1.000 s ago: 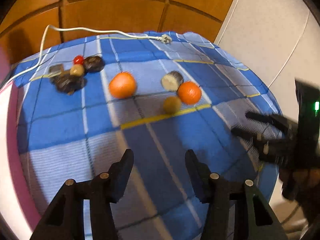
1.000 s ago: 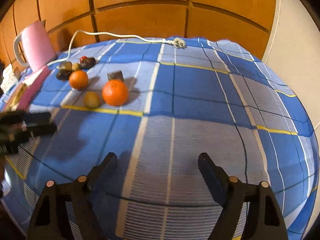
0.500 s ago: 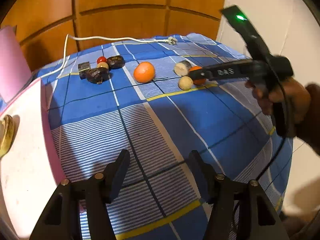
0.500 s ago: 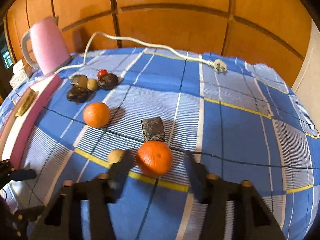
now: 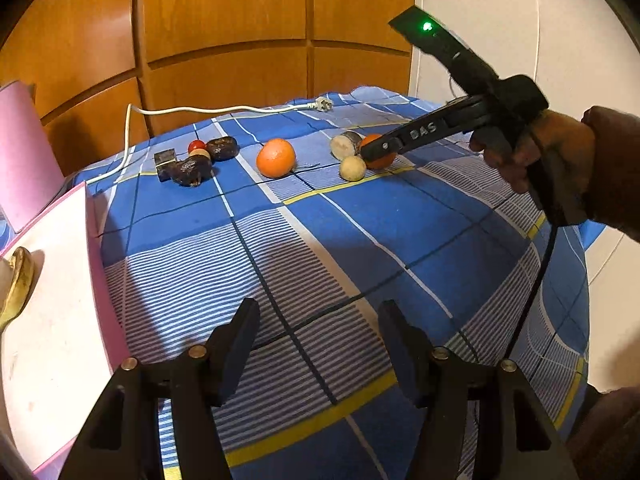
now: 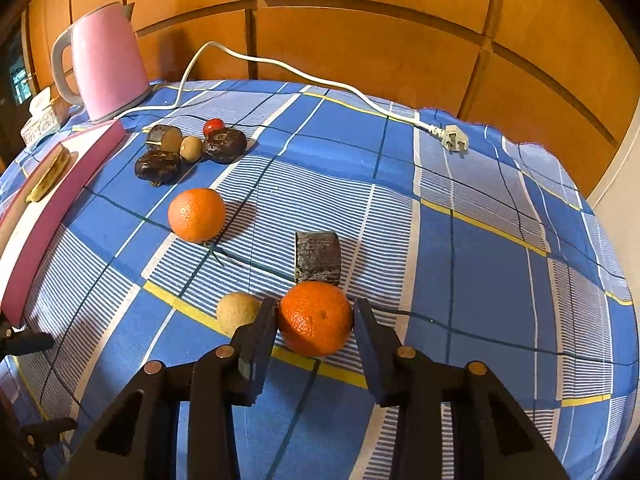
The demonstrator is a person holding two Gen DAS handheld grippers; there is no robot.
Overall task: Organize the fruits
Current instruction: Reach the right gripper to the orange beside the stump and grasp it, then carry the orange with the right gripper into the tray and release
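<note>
- The right hand-held gripper [image 6: 315, 320] sits low over the blue plaid cloth [image 6: 480, 248] that covers the tabletop, its fingers on either side of the near orange [image 6: 315, 318]. Both pads lie right at the fruit's sides; whether they press it cannot be told, and the orange rests on the cloth.
- Seen from the left wrist, this gripper [image 5: 380, 150] reaches in from the right, held by the person's right hand [image 5: 560, 152], with its tip over that orange [image 5: 374, 148].
- The left hand-held gripper [image 5: 316, 332] is spread wide, with nothing between its fingers, above the near part of the cloth and well apart from the fruit.
- A small tan round fruit [image 6: 238, 312] lies just beside the right gripper's left finger.
- A dark cut chunk [image 6: 318, 256] lies just behind the near orange.
- A second orange [image 6: 197, 215] lies farther back on the left, apart from the first.
- Beyond it is a cluster: two dark brown fruits [image 6: 158, 166], a small red fruit [image 6: 213, 126], a small tan one [image 6: 191, 148] and another cut chunk [image 6: 162, 138].
- A pink-edged white board [image 5: 52, 300] lies along the left side, with a pink kettle [image 6: 106, 60] behind it; a white power cord [image 6: 320, 80] runs across the back of the cloth.
</note>
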